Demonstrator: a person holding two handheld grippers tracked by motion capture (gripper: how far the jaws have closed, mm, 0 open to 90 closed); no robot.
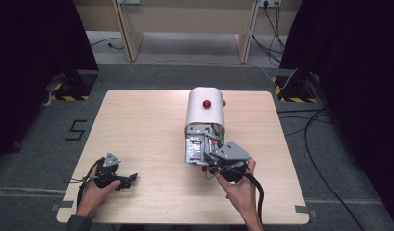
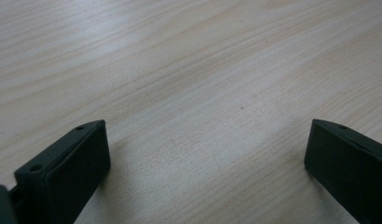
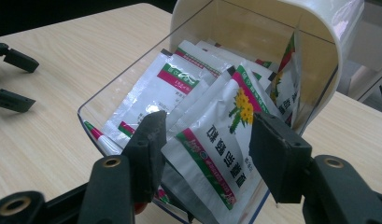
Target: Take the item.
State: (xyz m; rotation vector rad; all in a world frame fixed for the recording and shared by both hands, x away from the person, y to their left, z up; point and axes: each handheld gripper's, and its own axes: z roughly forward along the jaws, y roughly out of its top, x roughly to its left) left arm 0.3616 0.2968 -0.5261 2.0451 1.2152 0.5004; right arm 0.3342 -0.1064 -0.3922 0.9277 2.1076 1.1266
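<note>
The right hand-held gripper (image 3: 205, 140) reaches into the clear drawer (image 3: 93, 105) of the white box (image 1: 204, 107) at mid-desk (image 1: 137, 125), jaws straddling a sachet (image 3: 216, 144), seemingly not yet pinching. Best to close on that one sachet alone, then draw it straight out. The left hand-held gripper (image 2: 205, 158) rests released on the desk.

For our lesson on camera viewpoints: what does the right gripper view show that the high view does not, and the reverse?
Right gripper view alone: printed sachets in the clear drawer, one between the right claw jaws, a yellow flower printed on it. High view alone: the red knob on the white container, both forearms, floor cables. Both: the wooden table and the left claw.
</note>
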